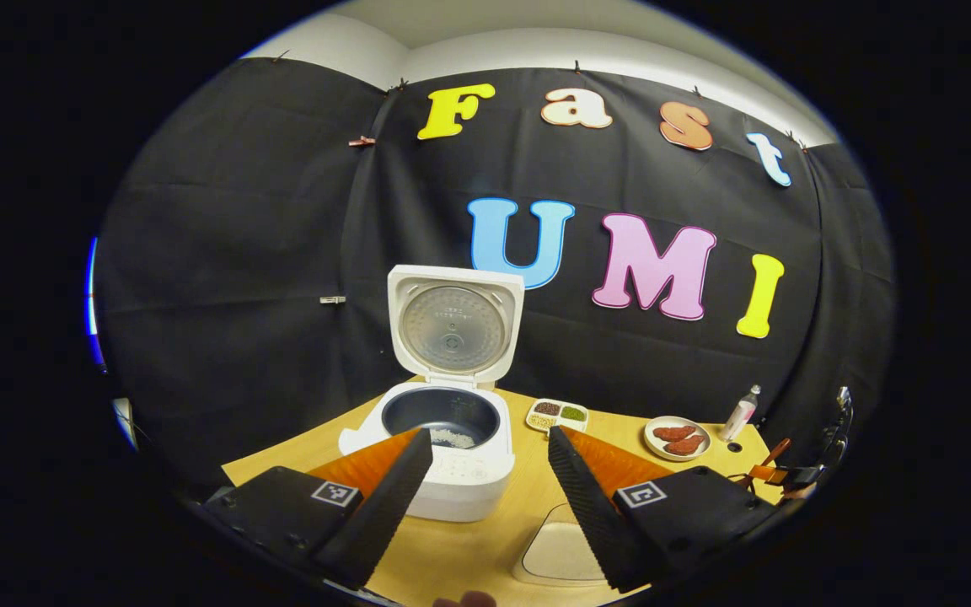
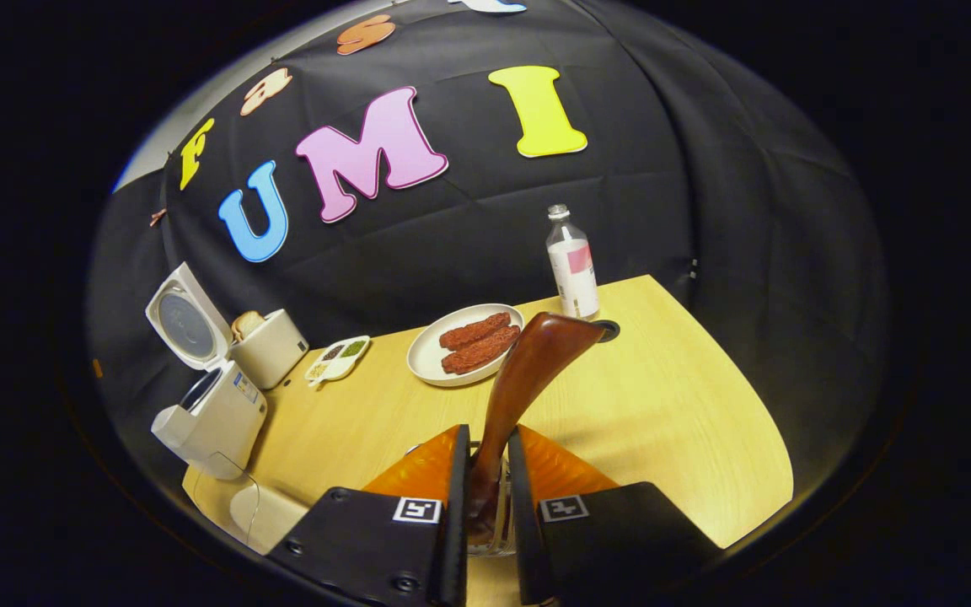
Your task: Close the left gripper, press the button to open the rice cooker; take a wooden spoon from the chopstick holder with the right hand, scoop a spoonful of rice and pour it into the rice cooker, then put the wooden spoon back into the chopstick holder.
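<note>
right gripper view | right claw (image 2: 485, 472) grips wooden spoon (image 2: 528, 371) | bottle (image 2: 572, 265) label unreadable

- You see a white plastic rice cooker (image 1: 452, 468) with a dark inner pot.
- Your glossy reddish-brown wooden spoon (image 2: 528, 371).
- Pale wood-grain table (image 2: 671, 405).
- Round white plate (image 2: 435, 358).

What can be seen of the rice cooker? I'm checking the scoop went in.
The white boxy plastic rice cooker stands on the light wooden table near the black cloth wall. Its hinged lid stands upright and open, showing a round metal inner plate. The dark inner pot holds a small patch of white rice. Neither hand-held gripper touches it.
</note>
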Available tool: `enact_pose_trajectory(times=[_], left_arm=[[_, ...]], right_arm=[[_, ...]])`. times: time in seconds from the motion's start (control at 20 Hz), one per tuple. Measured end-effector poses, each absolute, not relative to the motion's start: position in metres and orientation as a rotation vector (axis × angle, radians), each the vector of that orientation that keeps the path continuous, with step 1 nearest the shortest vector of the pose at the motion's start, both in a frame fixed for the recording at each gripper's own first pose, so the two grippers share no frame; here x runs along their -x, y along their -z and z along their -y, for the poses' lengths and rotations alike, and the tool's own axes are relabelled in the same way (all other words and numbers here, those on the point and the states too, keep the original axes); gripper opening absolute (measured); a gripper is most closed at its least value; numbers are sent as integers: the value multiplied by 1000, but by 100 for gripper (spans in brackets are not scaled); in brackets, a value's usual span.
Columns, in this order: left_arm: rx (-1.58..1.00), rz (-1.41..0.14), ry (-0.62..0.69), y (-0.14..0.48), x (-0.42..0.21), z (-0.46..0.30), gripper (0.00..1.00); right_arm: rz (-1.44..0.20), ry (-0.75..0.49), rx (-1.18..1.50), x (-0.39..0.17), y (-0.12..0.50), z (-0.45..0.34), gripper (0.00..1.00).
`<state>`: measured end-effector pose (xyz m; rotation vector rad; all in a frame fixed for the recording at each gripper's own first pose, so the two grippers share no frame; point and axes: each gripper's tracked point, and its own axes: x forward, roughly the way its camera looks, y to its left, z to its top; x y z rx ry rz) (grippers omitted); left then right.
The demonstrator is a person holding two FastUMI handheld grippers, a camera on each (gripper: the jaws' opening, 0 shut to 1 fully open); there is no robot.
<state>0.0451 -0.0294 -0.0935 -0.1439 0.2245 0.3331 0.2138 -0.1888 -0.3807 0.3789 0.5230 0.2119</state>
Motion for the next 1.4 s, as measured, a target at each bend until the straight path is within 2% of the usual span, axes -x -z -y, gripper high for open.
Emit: enact_pose_trajectory(times=[0.1, 0.15, 0.25, 0.5, 0.85, 1.05, 1.1, 1.15, 1.4], left_arm=[[135, -232, -350, 96, -35, 27, 95], [132, -233, -359, 96, -31, 26, 96], [130, -232, -370, 92, -24, 24, 95], [100, -213, -371, 74, -14, 20, 96], [126, -215, -300, 59, -15, 5, 95], [89, -201, -232, 45, -15, -6, 96], [85, -201, -215, 46, -16, -8, 95], [80, -203, -197, 47, -16, -11, 96], [65, -210, -101, 52, -24, -30, 95]], right_arm=[[-504, -236, -417, -210, 371, 184, 19], [-503, -239, -411, -216, 378, 182, 12], [-484, -246, -398, -208, 367, 182, 8], [-400, -227, -438, -208, 329, 191, 8], [-299, -213, -428, -187, 245, 185, 8], [-257, -253, -427, -153, 191, 142, 8], [-253, -260, -415, -145, 183, 129, 13], [-252, -258, -401, -137, 178, 116, 8], [-279, -265, -307, -98, 181, 34, 8]])
